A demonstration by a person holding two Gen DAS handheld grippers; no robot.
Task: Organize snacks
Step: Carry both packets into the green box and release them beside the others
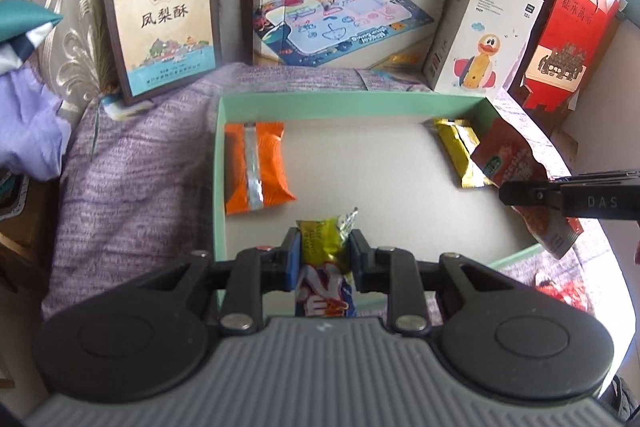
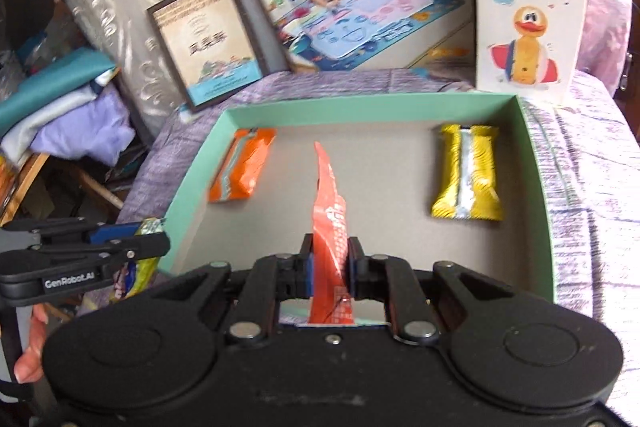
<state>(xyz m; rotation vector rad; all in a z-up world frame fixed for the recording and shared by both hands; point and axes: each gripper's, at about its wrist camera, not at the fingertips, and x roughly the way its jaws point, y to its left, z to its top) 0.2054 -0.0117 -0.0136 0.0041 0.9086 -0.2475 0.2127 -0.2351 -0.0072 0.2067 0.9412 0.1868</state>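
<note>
A shallow mint-green box (image 1: 218,147) (image 2: 188,183) lies open on the purple cloth. An orange snack pack (image 1: 256,167) (image 2: 240,167) rests at its back left and a yellow snack pack (image 1: 460,147) (image 2: 466,179) at its back right. My left gripper (image 1: 323,251) (image 2: 150,239) is shut on a yellow and blue snack packet (image 1: 326,267) (image 2: 138,273), held over the box's near edge. My right gripper (image 2: 330,259) (image 1: 508,193) is shut on a red snack bag (image 2: 328,203) (image 1: 516,163), held edge-on above the box's near side.
A brown pastry box (image 1: 160,23), a play-mat box (image 1: 344,3) and a Roly-Poly Duck box (image 1: 480,39) stand along the back. A red gift bag (image 1: 568,39) stands at the right. Folded cloths (image 2: 72,123) pile up at the left. A hand (image 2: 30,351) shows at lower left.
</note>
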